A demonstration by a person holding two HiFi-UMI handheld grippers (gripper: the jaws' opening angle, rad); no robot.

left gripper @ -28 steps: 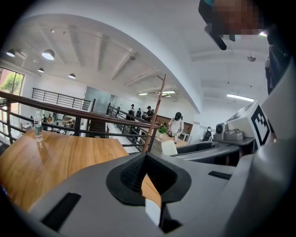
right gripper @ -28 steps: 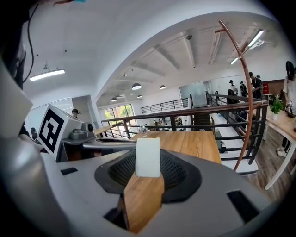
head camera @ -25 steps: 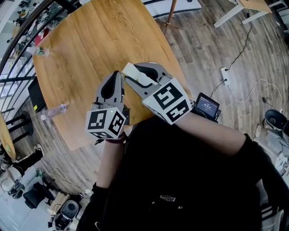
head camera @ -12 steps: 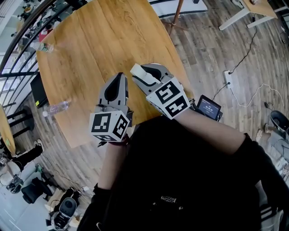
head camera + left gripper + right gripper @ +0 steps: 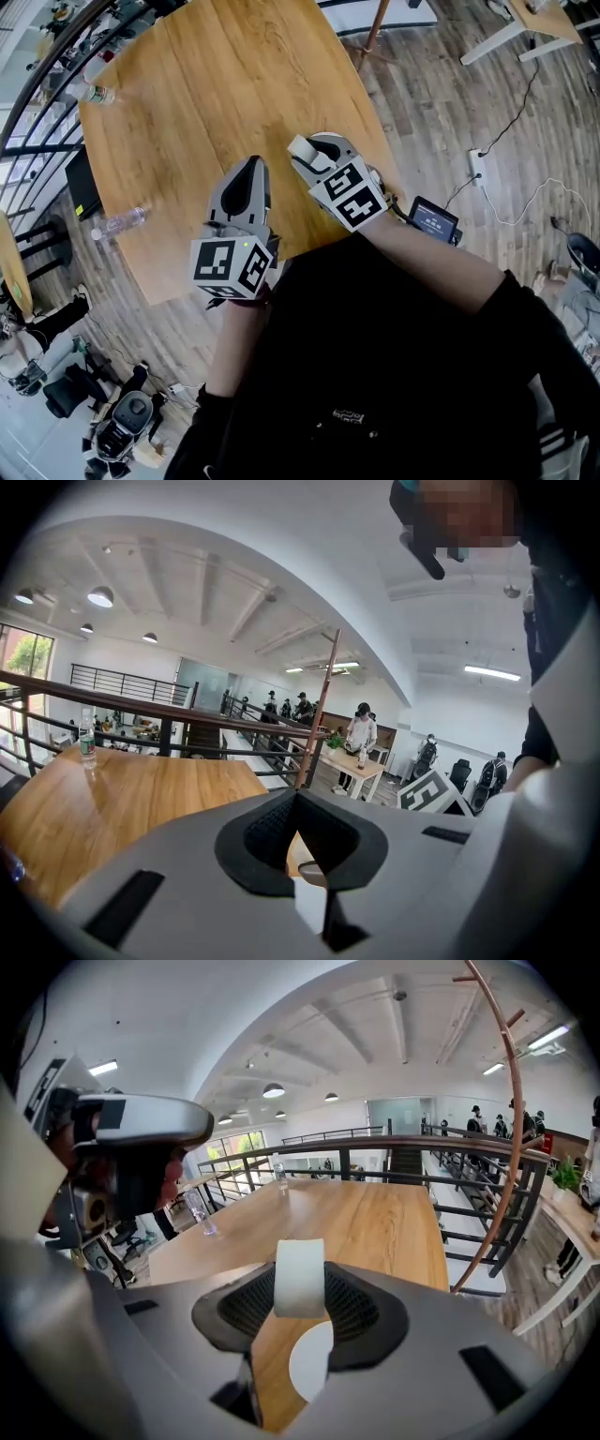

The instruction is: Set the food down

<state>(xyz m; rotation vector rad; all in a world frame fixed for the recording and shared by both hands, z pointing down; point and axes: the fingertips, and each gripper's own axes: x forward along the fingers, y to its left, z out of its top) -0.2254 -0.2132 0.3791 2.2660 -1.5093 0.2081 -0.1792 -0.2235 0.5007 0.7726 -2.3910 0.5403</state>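
The right gripper [image 5: 314,150] has its fingers clamped on the food [image 5: 302,150], a small white block pinched right at the tips, w/ its upper end poking out past the pads. A tip hold makes sense for a set-down: the block's lower face is free to meet the wood first, and the fingers need only part a little to let go. In the right gripper view the block sits square btwn the two dark pads, held by its side faces, not skewed. The gripper is tilted nose-down toward the counter [image 5: 206,84]. It is over bare wood near the counter's right-hand edge as the head view shows it, so the spot under the food looks free. Whether the block touches the wood yet can't be told; prob. not (wood grain shows beneath it in the right gripper view).

The left gripper [image 5: 251,169] has its fingers shut tip to tip w/ nothing in them. It hangs just beside the right one, over the near part of the counter, likely parked out of the way since this job needs one hand only.

Other stuff is well apart from the drop spot: a clear bottle [image 5: 117,223] at the counter's left edge and a second bottle [image 5: 94,94] at the far left corner. Judged stage: food over the counter, release not yet done.
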